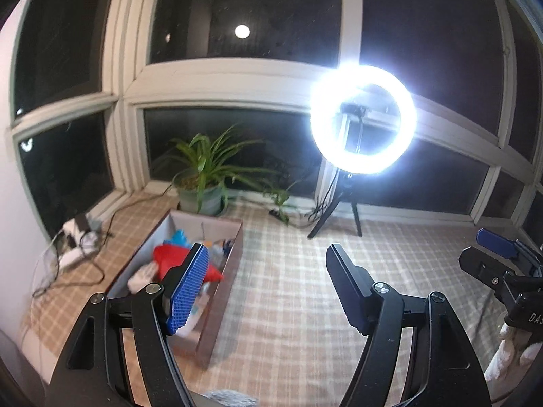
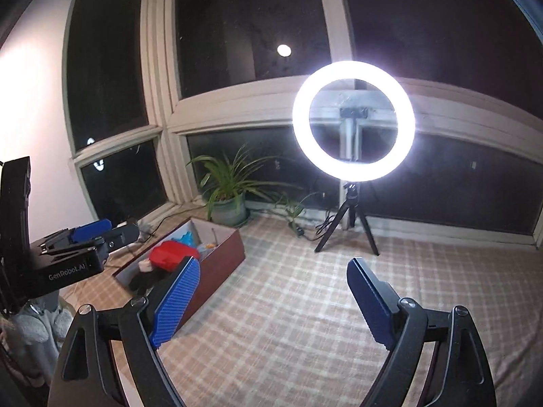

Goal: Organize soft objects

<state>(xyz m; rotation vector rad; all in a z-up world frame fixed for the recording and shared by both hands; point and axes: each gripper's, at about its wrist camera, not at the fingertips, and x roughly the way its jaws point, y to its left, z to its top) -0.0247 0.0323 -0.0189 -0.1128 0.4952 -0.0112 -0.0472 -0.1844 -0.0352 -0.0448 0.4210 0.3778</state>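
one power strip [image 1: 73,254], plain in left wrist view only

Both cameras ride low over the checked cloth [image 1: 288,288], tilted slightly down toward the window corner. The left wrist view sits close beside the open box [image 1: 217,308]; the right wrist view looks from further right. Both share the box, potted plant [image 2: 227,193] and ring light [image 2: 353,120].

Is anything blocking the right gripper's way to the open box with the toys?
Nothing visible does. The right gripper, jaws open and empty, faces bare checked cloth; the box sits ahead to its left, top open. The left gripper hovers beyond it, off that path.
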